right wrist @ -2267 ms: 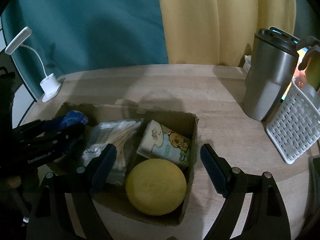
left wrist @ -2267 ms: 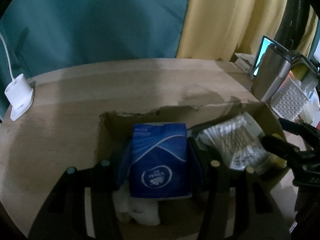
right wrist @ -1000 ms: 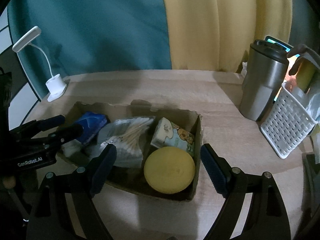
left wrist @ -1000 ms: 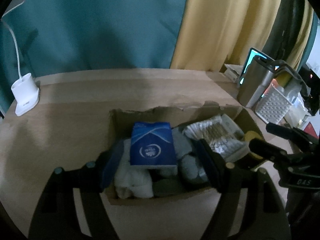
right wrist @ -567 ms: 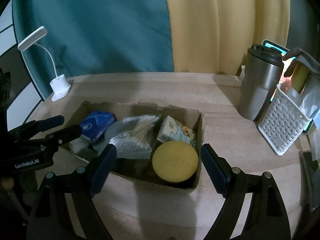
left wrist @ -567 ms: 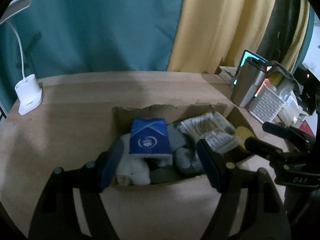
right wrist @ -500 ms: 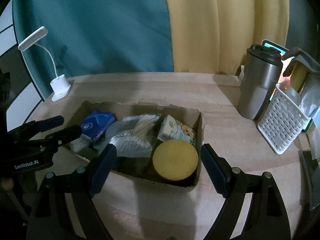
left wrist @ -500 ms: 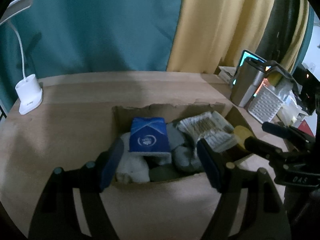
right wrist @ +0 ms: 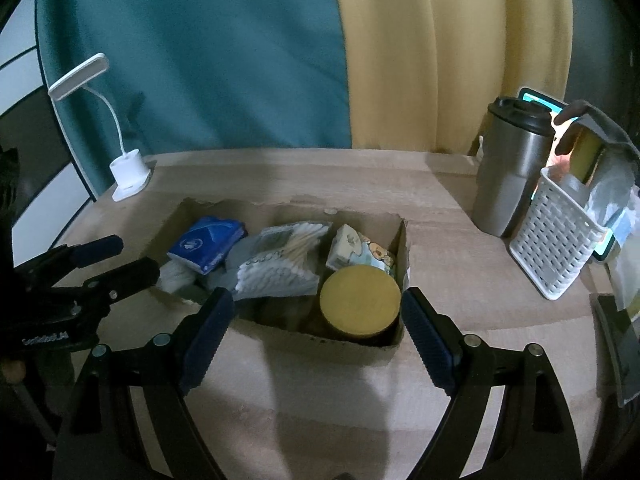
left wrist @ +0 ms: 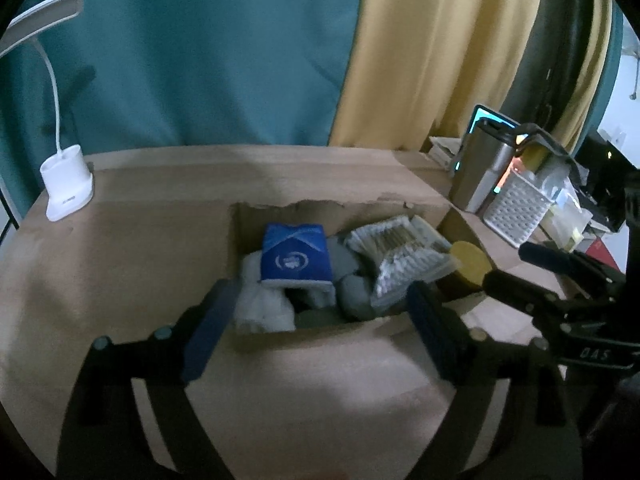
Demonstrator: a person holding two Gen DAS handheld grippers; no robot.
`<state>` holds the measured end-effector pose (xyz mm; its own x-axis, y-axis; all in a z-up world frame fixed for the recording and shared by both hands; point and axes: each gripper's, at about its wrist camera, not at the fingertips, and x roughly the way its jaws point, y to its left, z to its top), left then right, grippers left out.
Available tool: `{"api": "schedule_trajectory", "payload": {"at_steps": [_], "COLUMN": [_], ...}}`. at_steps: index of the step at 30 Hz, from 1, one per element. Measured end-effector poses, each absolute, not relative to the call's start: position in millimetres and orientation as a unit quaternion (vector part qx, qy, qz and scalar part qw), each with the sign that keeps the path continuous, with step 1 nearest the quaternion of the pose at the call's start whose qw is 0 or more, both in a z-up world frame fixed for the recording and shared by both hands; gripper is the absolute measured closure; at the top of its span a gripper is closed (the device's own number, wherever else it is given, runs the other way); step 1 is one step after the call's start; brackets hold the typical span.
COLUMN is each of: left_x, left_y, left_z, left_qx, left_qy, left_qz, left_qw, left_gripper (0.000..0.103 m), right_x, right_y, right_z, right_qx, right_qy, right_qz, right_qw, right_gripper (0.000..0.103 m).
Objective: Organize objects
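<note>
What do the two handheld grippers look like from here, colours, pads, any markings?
Both the left gripper and the right gripper are black angular frames with ribbed dark-blue pads lining the jaws and small round silver bolts. Seen from the side, each body carries white lettering, too blurred to read.

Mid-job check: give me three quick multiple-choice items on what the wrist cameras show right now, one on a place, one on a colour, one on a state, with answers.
1. Where does the yellow round lid lie?
A. in the cardboard box
B. beside the lamp
C. inside the white basket

2. What colour is the tissue pack with the round logo?
A. red
B. blue
C. green

3. What does the right gripper hold?
A. the steel tumbler
B. the cotton swabs
C. nothing

Answers:
1 A, it sits at the right end of the cardboard box.
2 B, its wrapper is blue in both views.
3 C, the pads stand apart with nothing between them, short of the box.
</note>
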<state>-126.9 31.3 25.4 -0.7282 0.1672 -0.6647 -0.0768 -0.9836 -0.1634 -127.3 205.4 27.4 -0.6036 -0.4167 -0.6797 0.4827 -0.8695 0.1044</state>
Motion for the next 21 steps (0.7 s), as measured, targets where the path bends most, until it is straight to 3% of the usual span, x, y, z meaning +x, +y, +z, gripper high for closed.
{"api": "schedule_trajectory", "payload": {"at_steps": [21], "left_x": [-85.1], "left_y": [25.6], "left_z": [32.1], "left_qx": [-0.357], "left_qy": [-0.064], "left_qz": [0.929], "left_qw": [0.071], "left_gripper": [0.014], "right_x": [-89.9], "right_y": [210.4], "right_z": [34.1], "right_qx": [0.356], "right_qy": [0.047], "right_qz": [-0.899], "right_qw": [0.249], "right_gripper": [0.015]}}
